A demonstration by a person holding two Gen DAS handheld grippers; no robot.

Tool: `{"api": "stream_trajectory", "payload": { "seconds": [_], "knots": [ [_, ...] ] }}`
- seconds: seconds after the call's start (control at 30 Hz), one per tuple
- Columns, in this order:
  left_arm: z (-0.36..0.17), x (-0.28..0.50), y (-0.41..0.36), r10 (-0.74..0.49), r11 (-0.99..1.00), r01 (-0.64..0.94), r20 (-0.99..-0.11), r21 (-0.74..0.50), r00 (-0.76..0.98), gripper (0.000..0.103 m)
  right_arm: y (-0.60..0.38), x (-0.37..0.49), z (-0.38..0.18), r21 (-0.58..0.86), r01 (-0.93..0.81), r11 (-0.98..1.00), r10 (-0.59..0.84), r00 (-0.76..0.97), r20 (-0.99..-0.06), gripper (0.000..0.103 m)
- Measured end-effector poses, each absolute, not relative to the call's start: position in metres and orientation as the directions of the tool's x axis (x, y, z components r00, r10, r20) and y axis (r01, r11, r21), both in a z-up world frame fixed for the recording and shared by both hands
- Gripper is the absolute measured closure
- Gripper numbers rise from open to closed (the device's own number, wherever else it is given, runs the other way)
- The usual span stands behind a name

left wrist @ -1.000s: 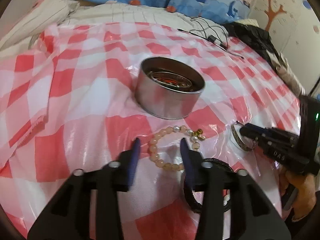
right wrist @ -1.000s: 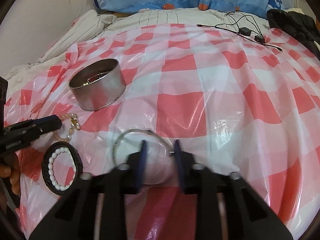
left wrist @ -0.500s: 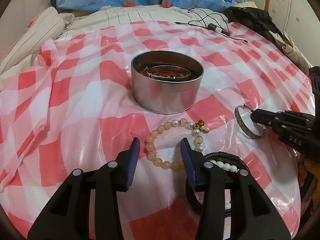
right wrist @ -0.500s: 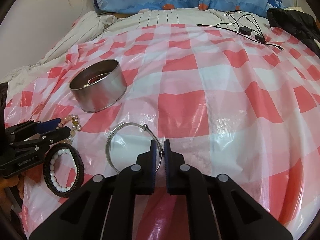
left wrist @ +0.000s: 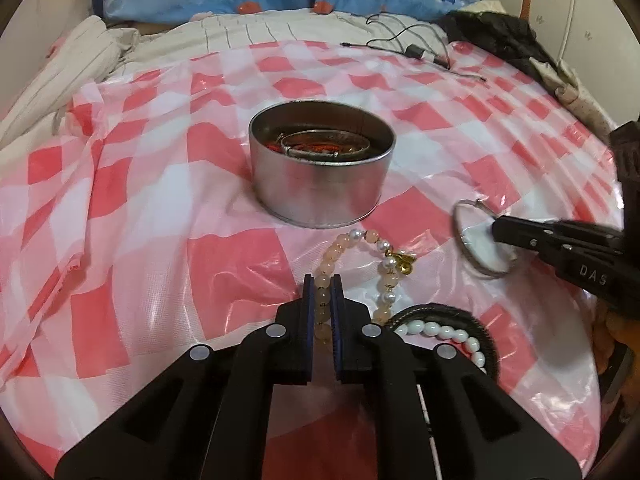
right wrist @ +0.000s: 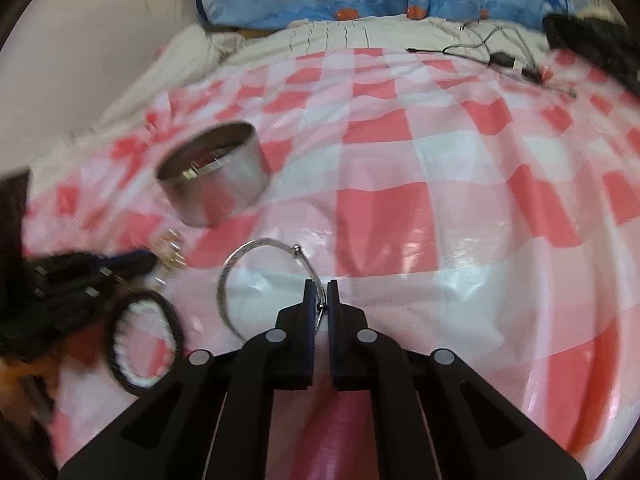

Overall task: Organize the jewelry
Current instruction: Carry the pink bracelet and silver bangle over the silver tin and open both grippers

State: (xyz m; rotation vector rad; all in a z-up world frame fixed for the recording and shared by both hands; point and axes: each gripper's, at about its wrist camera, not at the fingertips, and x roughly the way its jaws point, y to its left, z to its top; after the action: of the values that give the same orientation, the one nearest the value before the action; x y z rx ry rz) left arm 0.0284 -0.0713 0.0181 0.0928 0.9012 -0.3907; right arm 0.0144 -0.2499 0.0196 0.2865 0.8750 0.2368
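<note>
The right wrist view is smeared by motion, so the black cord bracelet [right wrist: 146,342] and the left tool [right wrist: 132,262] at its left edge are only rough shapes. What lies in the round metal tin [left wrist: 322,176] is half hidden by its wall: a silver bangle over something red.

Both tools point down at a slant toward the red-and-white checked sheet [left wrist: 132,216] on the bed. The left tool [left wrist: 322,280] has just closed and now pinches the peach bead bracelet [left wrist: 378,256] on its left strand, just in front of the tin. The right tool [right wrist: 320,286] is clamped on the thin silver bangle [right wrist: 240,258], which stands tilted off the sheet, in front of the tin and to its right.

The bead bracelet mixes peach beads with white pearls and a small gold charm. The black cord bracelet [left wrist: 448,324], lined with white beads, lies just nearer than it.
</note>
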Motion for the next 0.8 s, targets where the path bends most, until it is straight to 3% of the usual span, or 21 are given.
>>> {"api": "stream_trajectory", "payload": {
  "seconds": [0.2,0.4,0.8],
  "knots": [
    [0.05,0.027,-0.047,-0.374,0.919,0.341,-0.706,-0.197,0.601,0.096,-0.246,0.012,0.038,0.426,-0.137,0.894,0.404,0.656,-0.638,0.097],
    [0.074,0.026,-0.043,-0.416,0.904,0.36,-0.666,-0.23,0.62,0.097,-0.242,0.011,0.05,0.457,-0.166,0.874,0.438,0.678,-0.591,0.097],
    [0.123,0.064,-0.068,-0.482,0.87,0.431,-0.6,-0.241,0.638,0.096,-0.227,0.042,0.075,0.391,-0.207,0.897,0.412,0.711,-0.57,0.097]
  ]
}}
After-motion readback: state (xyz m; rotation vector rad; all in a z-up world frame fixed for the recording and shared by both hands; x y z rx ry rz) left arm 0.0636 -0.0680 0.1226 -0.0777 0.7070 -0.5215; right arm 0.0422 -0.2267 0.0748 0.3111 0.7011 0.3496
